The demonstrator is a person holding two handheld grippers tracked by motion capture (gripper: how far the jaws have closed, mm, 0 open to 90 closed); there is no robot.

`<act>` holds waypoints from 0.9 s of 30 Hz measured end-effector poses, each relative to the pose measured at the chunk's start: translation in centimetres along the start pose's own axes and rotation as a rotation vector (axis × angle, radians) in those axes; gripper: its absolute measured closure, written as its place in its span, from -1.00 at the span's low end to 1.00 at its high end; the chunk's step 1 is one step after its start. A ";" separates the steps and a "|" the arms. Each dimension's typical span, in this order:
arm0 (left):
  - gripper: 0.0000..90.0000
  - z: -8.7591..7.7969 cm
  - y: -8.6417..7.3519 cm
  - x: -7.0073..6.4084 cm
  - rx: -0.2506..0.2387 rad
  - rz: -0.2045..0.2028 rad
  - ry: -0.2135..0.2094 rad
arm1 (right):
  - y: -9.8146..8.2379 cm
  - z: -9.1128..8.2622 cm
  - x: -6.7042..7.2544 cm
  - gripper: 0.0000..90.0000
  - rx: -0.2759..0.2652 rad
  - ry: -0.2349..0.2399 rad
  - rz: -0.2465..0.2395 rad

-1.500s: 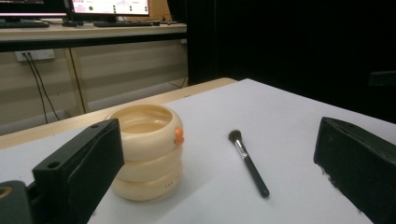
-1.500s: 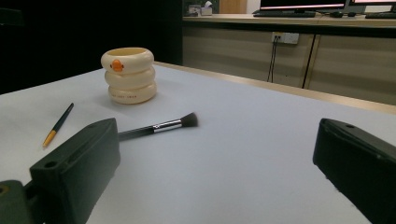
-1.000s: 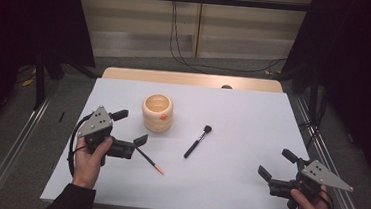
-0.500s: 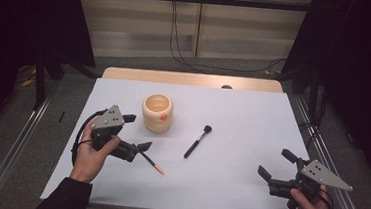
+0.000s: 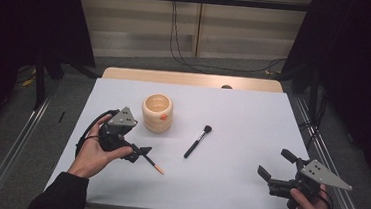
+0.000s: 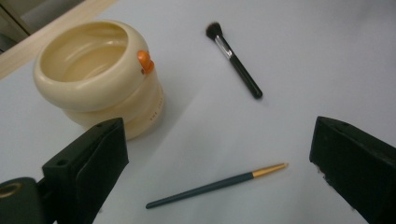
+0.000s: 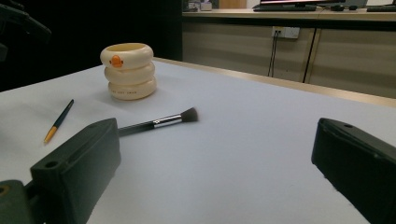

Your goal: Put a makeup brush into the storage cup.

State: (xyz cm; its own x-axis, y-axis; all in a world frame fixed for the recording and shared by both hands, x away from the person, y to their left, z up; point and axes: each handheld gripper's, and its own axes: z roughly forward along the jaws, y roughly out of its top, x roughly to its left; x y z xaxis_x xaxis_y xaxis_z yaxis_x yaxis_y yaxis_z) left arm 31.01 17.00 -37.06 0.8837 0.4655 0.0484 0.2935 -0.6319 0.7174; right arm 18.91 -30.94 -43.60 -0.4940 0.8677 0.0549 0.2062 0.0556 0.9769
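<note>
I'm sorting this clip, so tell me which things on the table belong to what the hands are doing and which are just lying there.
In the job:
- left gripper, open over the pen
- thin dark teal pen with a gold tip
- cream ringed holder with an orange duck bill, probably its destination

Lying about:
- black-handled makeup brush
- right gripper, open, apart

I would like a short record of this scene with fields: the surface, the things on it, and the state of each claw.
surface: white table
cup: cream ringed cup with an orange mark, upright, apparently empty
thin brush: dark handle, golden end, lying flat
makeup brush: black, lying flat to the right of the cup
left claw: open, low over the thin brush, which lies between its jaws, not gripped
right claw: open, holds nothing, near the table's right front corner
</note>
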 end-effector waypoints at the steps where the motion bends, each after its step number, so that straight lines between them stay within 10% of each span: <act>1: -0.91 0.1 0.1 0.0 0.025 0.014 -0.015 | 0.0 0.0 0.0 -0.98 -0.001 0.001 -0.001; 27: -0.78 5.5 -0.6 0.4 0.374 0.171 -0.160 | -0.1 0.1 0.0 -0.97 0.014 0.016 -0.004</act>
State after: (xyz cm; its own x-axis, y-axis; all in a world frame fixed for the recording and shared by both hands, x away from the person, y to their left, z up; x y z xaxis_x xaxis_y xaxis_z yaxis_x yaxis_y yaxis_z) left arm 33.19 14.22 -41.30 0.9678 0.2512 0.0149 0.2237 -0.8861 0.4060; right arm 18.95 -30.89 -43.68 -0.5081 0.8596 0.0539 0.2154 0.0663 0.9743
